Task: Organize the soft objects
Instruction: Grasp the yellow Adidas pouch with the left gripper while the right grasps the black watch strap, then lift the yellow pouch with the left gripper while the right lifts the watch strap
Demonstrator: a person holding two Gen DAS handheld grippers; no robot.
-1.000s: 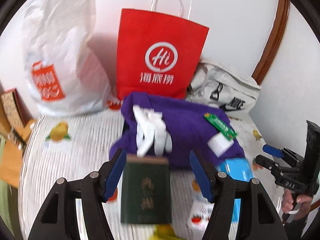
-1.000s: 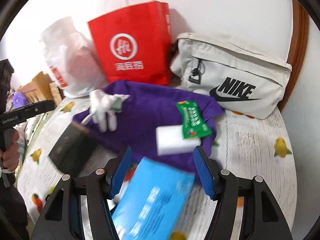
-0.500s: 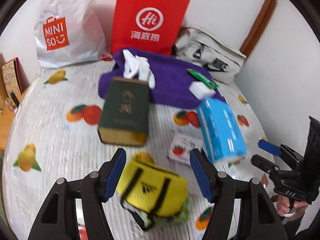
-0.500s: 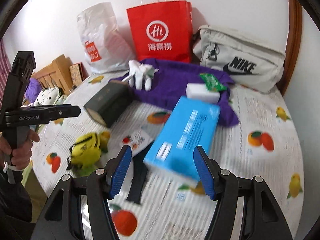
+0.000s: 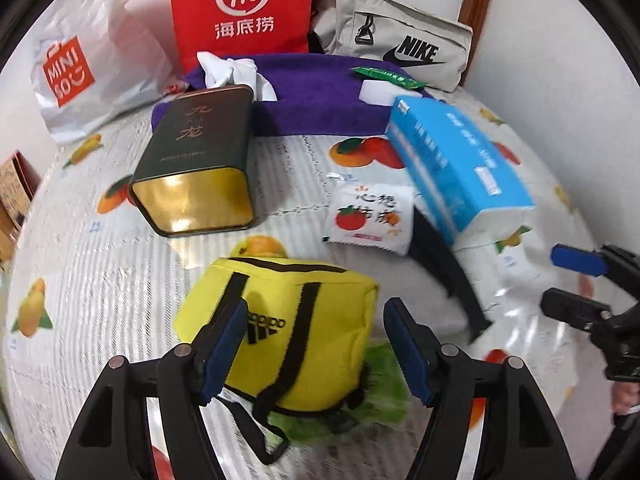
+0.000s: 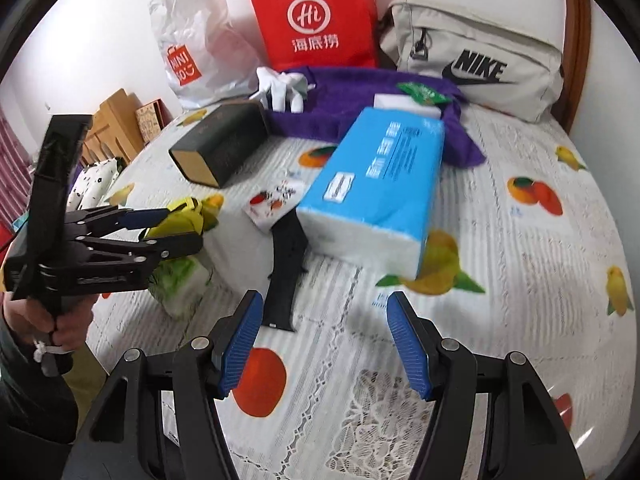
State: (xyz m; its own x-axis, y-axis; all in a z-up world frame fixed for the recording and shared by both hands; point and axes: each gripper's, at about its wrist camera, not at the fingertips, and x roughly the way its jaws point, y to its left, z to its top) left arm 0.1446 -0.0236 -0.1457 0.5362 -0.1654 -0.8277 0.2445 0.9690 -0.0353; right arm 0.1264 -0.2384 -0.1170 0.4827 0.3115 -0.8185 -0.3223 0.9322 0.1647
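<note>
In the lower middle of the left wrist view, our left gripper (image 5: 314,344) has its jaws opening, spread to either side of the small yellow fabric duffel bag with black straps (image 5: 280,332). The bag lies between the blue pads (image 5: 224,350), but we cannot see them pressing on it. Under the bag's lower edge sits a soft pack with green print (image 5: 360,400), partly hidden.

In the right wrist view our right gripper (image 6: 322,346) stands wide and empty at lower centre, over bare fruit-patterned tablecloth (image 6: 540,280). Just above it lie a flat black strap-like piece (image 6: 286,268) and the blue-and-white soft pack of paper tissues (image 6: 380,184), whose near end rests on that piece.

Toward the top of both views, a purple towel (image 5: 316,96) carries white gloves (image 5: 232,72), a white sponge block (image 5: 376,92) and a green sachet (image 5: 384,76). A dark green metal tin with a gold base (image 5: 196,160) lies on its side at centre left.

We judge the yellow bag is the left hand's target. The risks:
- Closing on the bag's rounded top could squeeze the soft fabric out of the pads.
- The loose black strap at the bag's lower edge could snag a finger.
- Lifting may drag the green-printed pack along.
- If the right hand goes for the tissue pack, the pack looks wider than the jaws if taken across its face.
</note>
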